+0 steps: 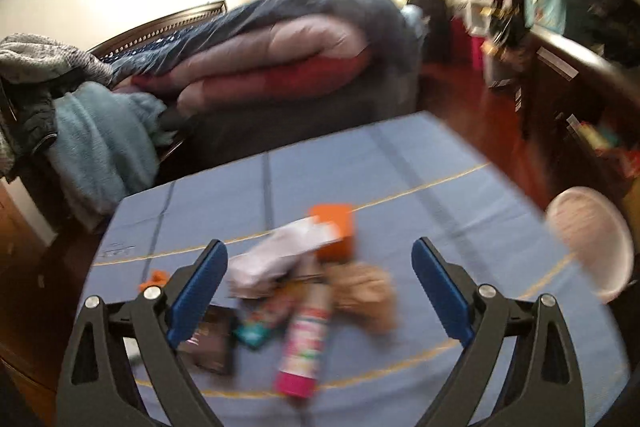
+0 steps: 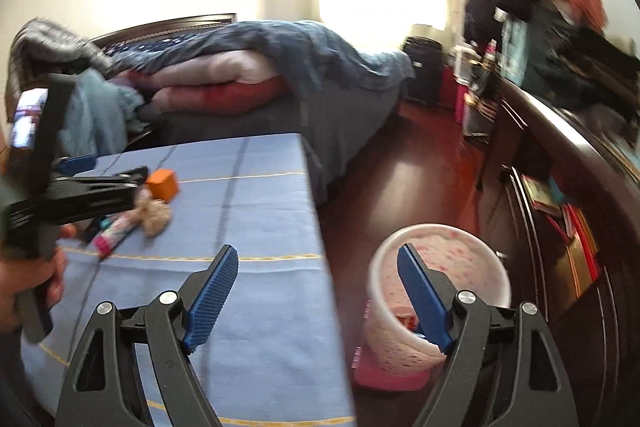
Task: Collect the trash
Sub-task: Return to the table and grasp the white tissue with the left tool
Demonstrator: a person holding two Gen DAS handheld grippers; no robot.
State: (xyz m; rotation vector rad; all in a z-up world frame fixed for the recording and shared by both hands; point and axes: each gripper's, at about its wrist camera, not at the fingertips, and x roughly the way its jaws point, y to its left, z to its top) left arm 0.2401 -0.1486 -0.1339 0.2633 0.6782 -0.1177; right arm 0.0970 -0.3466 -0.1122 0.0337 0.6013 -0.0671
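Observation:
A pile of trash lies on the blue-covered table [image 1: 420, 187]: a pink tube [image 1: 306, 339], a crumpled brown paper [image 1: 366, 293], a white wrapper [image 1: 276, 255], an orange box [image 1: 334, 231], a dark packet [image 1: 212, 339] and a teal wrapper [image 1: 256, 327]. My left gripper [image 1: 320, 259] is open and empty just above the pile; it shows from the side in the right wrist view [image 2: 92, 187]. My right gripper [image 2: 318, 261] is open and empty over the table's right edge. A pink-patterned white bin [image 2: 436, 255] stands on the floor to the right, also in the left wrist view [image 1: 592, 247].
A bed [image 2: 260, 75] heaped with blankets stands behind the table. A dark wooden dresser [image 2: 560, 187] with shelves and piled clothes runs along the right. Red-brown wood floor [image 2: 400, 167] lies between table, bed and dresser. A small orange scrap [image 1: 154, 277] lies at the table's left.

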